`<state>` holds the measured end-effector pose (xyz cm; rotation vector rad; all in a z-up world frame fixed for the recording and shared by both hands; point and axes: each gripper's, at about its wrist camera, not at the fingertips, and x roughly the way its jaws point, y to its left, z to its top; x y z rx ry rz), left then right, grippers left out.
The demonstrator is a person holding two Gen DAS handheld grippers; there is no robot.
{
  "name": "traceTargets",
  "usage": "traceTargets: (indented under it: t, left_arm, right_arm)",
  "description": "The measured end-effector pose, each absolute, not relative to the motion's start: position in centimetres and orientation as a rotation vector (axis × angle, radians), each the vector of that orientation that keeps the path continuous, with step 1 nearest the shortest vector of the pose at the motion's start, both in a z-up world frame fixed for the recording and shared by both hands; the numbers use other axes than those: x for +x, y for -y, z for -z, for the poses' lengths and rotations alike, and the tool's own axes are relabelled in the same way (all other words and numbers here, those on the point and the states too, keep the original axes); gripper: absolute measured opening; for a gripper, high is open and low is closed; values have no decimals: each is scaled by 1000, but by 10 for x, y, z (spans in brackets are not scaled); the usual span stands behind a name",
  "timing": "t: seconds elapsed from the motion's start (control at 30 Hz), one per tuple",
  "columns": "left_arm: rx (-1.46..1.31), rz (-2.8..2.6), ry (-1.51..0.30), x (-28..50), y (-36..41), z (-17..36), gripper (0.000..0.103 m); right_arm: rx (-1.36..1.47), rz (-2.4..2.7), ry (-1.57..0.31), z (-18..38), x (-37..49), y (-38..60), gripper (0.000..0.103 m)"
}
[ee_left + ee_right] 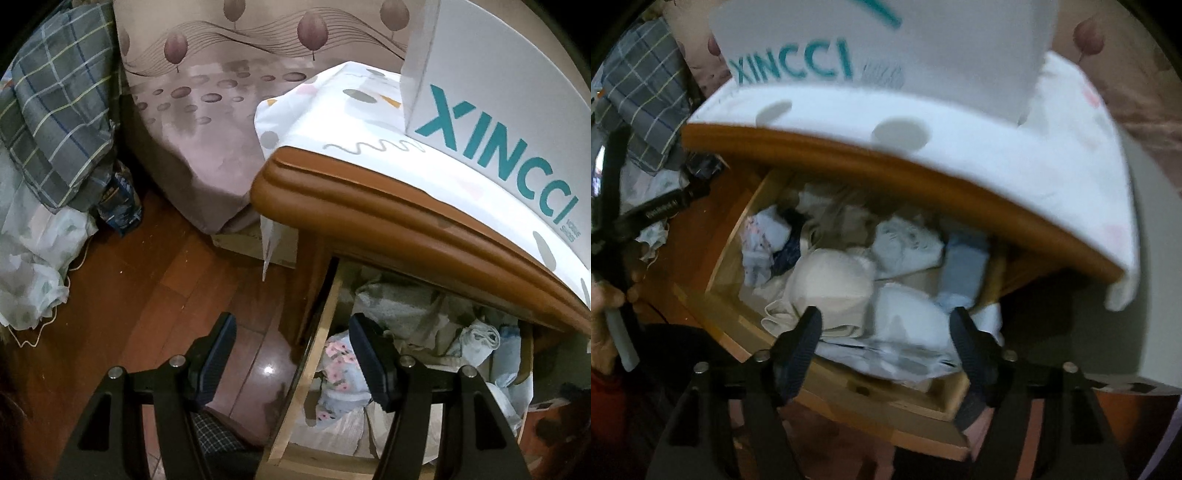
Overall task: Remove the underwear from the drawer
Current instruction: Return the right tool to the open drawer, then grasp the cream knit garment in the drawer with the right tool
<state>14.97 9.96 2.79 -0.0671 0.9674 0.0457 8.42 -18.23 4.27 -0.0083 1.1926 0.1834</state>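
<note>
The wooden drawer (849, 387) stands pulled out under the nightstand top and is packed with folded underwear. A cream padded piece (831, 284) lies beside a white piece (908, 332), and a light blue piece (964, 266) lies at the right. My right gripper (884, 332) hangs open just above the cream and white pieces, nothing pressed between its pads. My left gripper (293, 354) is open too, straddling the drawer's left wall (321, 332), near a floral piece (340, 369). A hand holds the left gripper's handle (613, 221) at the left edge of the right wrist view.
A white box (498, 110) with teal letters stands on the cloth-covered nightstand top (369, 162), which overhangs the drawer. The bed (207, 122) lies beyond. Plaid bedding (55, 110) is piled at the left above the wooden floor (147, 295).
</note>
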Motion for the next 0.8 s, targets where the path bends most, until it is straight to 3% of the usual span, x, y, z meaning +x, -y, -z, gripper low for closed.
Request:
traceTargets:
  t: [0.33,0.8]
  left_arm:
    - [-127,-81,-978,152,-119,-30,65]
    - [-159,-90,-1015,155,-129,-27,65]
  right_arm:
    - [-99,-260,-1274,24,120,127,89]
    - [-380,-346,-1401,84,157,72,98]
